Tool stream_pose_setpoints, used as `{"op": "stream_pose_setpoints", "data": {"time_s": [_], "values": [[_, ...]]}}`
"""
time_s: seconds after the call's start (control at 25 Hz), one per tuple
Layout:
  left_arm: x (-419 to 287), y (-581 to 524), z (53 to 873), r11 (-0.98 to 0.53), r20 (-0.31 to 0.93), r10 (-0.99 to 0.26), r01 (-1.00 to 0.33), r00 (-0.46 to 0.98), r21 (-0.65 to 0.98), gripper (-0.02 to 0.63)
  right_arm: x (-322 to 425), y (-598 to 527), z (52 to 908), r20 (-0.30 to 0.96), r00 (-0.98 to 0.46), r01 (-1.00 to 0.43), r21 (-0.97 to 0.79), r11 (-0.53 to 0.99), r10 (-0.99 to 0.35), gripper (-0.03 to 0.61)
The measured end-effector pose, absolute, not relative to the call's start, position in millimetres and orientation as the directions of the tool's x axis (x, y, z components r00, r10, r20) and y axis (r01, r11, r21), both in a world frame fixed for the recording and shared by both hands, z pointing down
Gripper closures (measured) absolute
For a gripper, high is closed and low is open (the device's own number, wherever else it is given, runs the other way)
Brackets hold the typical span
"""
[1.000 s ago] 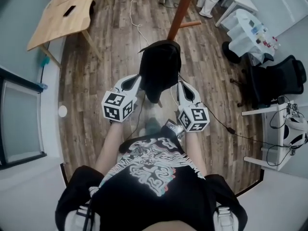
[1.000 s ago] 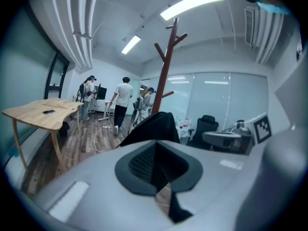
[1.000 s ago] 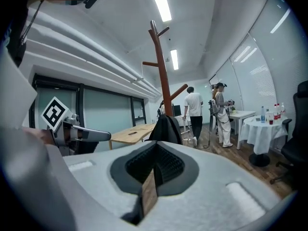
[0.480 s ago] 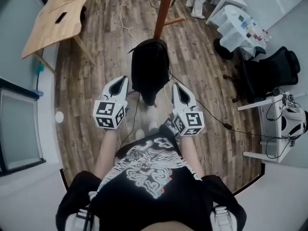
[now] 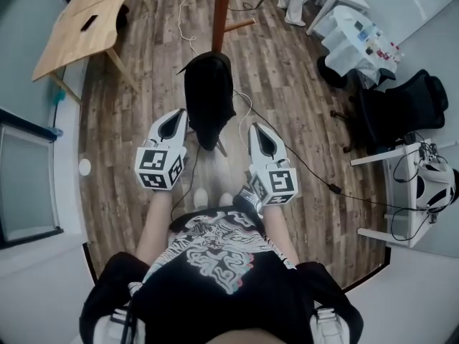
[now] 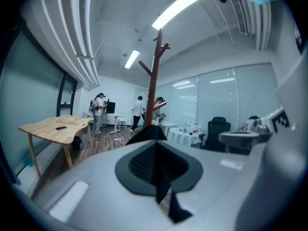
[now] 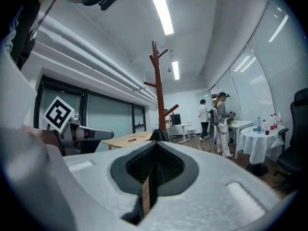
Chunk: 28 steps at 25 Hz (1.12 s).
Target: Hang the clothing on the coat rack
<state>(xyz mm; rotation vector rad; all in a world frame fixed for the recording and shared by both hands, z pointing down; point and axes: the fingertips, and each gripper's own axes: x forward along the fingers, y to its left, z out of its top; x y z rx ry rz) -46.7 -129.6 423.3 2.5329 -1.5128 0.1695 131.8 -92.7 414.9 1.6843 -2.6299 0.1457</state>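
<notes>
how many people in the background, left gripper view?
3. First person far left; second person just left of the coat rack; third person partly behind its pole. Others may be hidden.

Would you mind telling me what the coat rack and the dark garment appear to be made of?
Coat rack: looks like wood with a smooth reddish-brown finish, judging by its branch-like pegs and warm colour. Garment: soft matte black fabric, since it hangs limp in folds; the exact textile cannot be told.
</notes>
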Motion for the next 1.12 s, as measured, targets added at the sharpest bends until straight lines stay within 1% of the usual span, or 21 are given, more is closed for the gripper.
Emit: {"op": "stream_pose_setpoints", "data": {"time_s": [0.6, 1.12], "values": [[-3, -108, 431, -0.438, 0.213, -0.869, -0.895, 0.446, 0.084, 0.624, 178, -70, 427, 0.087, -0.432, -0.901, -0.077, 0.426, -0.898, 0.58], [-5, -96, 431, -0.413, 0.224, -0.88, -0.908, 0.419, 0.075, 0.624, 176, -65, 429, 0.084, -0.465, -0.884, -0.087, 0.459, -0.881, 0.58]]}}
